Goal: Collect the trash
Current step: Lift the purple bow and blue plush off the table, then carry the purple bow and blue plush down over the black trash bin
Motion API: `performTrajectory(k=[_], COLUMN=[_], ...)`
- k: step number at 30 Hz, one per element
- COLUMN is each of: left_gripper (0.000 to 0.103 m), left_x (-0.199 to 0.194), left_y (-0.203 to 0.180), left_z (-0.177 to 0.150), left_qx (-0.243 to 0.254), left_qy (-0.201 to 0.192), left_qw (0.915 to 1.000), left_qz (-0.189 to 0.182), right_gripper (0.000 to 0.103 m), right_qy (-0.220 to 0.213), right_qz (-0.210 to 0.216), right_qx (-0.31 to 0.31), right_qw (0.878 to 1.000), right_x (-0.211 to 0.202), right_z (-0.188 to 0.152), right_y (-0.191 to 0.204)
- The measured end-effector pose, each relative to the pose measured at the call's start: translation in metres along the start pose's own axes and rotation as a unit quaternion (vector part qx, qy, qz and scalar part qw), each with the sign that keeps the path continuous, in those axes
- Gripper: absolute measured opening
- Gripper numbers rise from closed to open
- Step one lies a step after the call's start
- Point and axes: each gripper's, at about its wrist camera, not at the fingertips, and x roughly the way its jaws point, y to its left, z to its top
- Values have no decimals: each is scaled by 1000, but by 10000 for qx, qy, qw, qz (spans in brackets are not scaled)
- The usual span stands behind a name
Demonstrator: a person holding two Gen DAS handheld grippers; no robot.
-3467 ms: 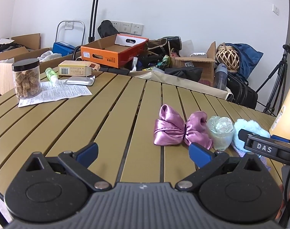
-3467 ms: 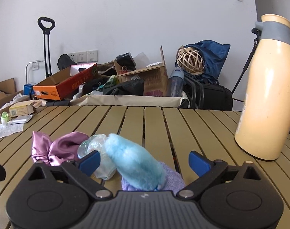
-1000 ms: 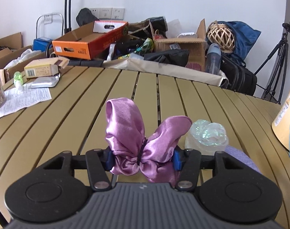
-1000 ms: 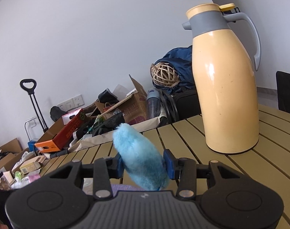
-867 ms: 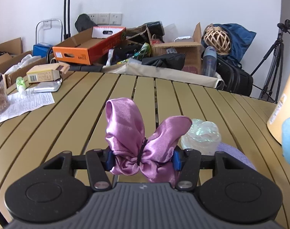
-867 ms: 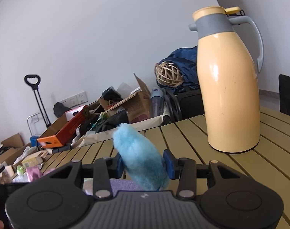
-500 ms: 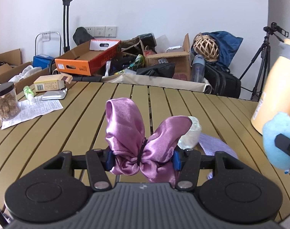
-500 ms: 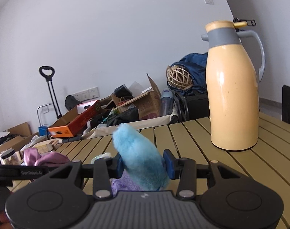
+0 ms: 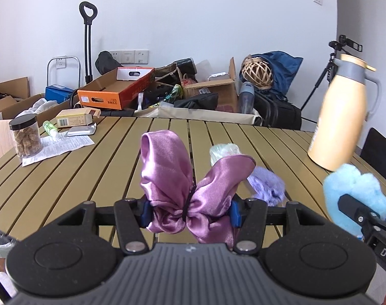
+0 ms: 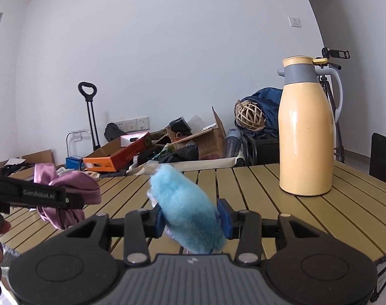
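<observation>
My left gripper [image 9: 187, 212] is shut on a purple satin bow [image 9: 182, 185] and holds it above the slatted table [image 9: 91, 172]. My right gripper [image 10: 191, 219] is shut on a fluffy blue puff [image 10: 187, 211], also lifted off the table. The puff [image 9: 355, 193] and the right gripper show at the right edge of the left wrist view. The bow [image 10: 68, 193] and the left gripper show at the left of the right wrist view. A crumpled clear plastic cup [image 9: 223, 151] and a lilac fuzzy piece [image 9: 267, 186] lie on the table beyond the bow.
A tall cream thermos jug [image 10: 307, 132] stands on the table's right side. A jar of snacks [image 9: 26, 136], a printed leaflet [image 9: 58, 147], a small green bottle [image 9: 50, 128] and a yellow box [image 9: 76, 119] sit at the far left. Boxes and bags crowd the floor behind.
Both grippers have pulled back and up from the table with their items held. The thermos and the things on the table look farther away.
</observation>
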Motion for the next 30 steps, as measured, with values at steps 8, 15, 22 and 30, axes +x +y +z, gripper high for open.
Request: performTrajectory(k=[8, 15, 22, 30], left_gripper=[56, 56, 56, 56], left_x=[-31, -52, -61, -59], left_y=[-1, 2, 10, 26], left_z=[-33, -62, -96, -138], left_qx=[93, 87, 59, 35], left_qy=[99, 186, 430, 881], left_qw=[9999, 9996, 9988, 9960], left_qz=[-86, -176, -209, -146], right_gripper=[41, 41, 41, 41], right_qy=[209, 372, 741, 1420], right_qz=[4, 2, 27, 129], right_qx=[-46, -103, -182, -274], right_qw=[9998, 9993, 9971, 9894], right_x=[-33, -55, -66, -71], right_z=[-27, -49, -73, -109], right_y=[-1, 0, 5, 19])
